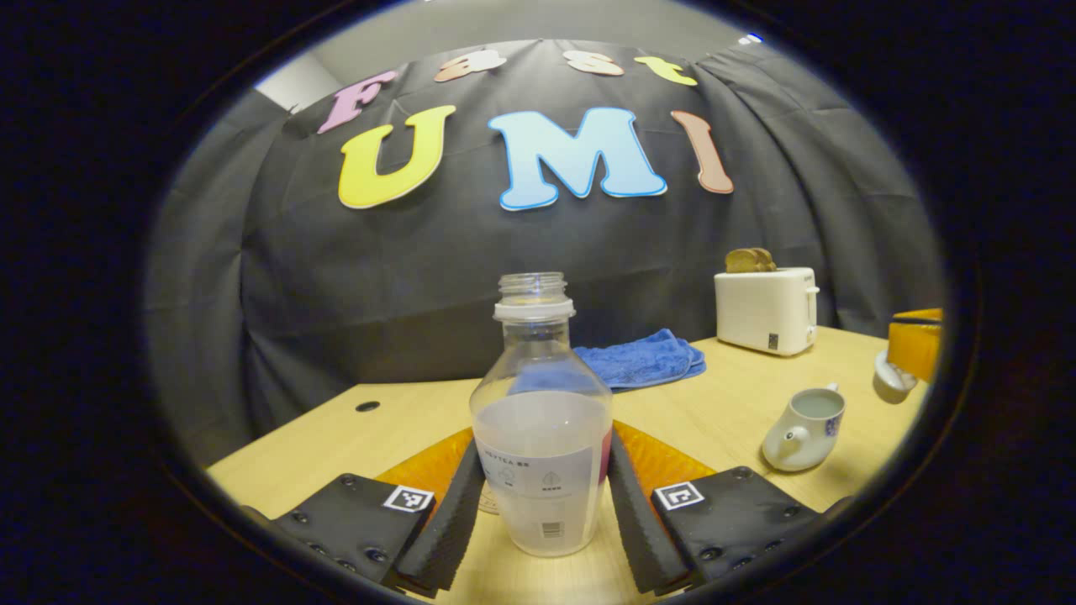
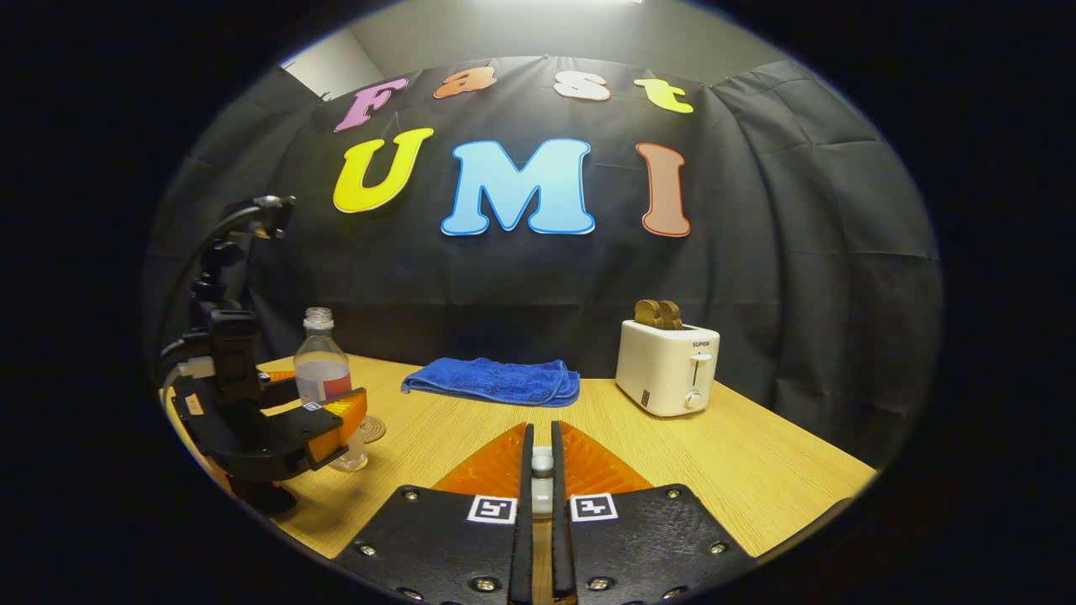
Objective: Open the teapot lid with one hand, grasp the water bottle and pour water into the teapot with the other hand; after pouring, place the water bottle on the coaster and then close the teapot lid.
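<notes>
Wooden tabletop: water bottle stands upright, uncapped, between left hand-held gripper fingers, which flank without clearly pressing. Open teapot lies to its right. Right hand-held gripper nearly closed on small pale object, likely the lid.

light wooden table with blue towel, toaster, teapot, water bottle, coaster

In the left gripper view, the coaster is mostly hidden behind the water bottle and a finger. The picture's edge cuts off an orange object at far right. In the right gripper view, the right tongs hide most of a small pale object, so what it is cannot be told.
</notes>
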Tool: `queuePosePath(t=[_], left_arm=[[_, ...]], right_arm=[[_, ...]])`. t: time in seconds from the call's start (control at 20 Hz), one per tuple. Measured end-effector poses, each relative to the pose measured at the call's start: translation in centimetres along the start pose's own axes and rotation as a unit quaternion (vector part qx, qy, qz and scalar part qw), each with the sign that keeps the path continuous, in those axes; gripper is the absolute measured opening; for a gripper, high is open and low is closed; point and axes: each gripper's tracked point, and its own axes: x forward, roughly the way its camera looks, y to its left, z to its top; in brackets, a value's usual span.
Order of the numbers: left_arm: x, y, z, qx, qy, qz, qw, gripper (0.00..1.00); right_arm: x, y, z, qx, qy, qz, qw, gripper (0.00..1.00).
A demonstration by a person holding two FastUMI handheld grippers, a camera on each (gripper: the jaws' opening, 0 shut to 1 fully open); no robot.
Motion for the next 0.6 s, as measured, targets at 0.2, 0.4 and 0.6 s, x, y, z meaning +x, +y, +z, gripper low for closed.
queuePosePath(t=[0.2, 0.4, 0.6], left_arm=[[0.0, -0.6, 0.8, 0.059, 0.001, -0.006, 0.998, 0.86], [0.2, -2.1, 1.2, 0.144, 0.008, -0.009, 0.99, 0.85], [0.5, -4.2, 2.8, 0.242, -0.01, -0.025, 0.97, 0.86]], right_arm=[[-3.4, -0.7, -0.8, 0.011, 0.007, 0.001, 1.0, 0.09], [-6.0, -1.0, -2.3, 0.024, 0.025, 0.003, 0.999, 0.09], [-8.5, -1.1, -3.8, 0.04, 0.041, 0.006, 0.998, 0.09]])
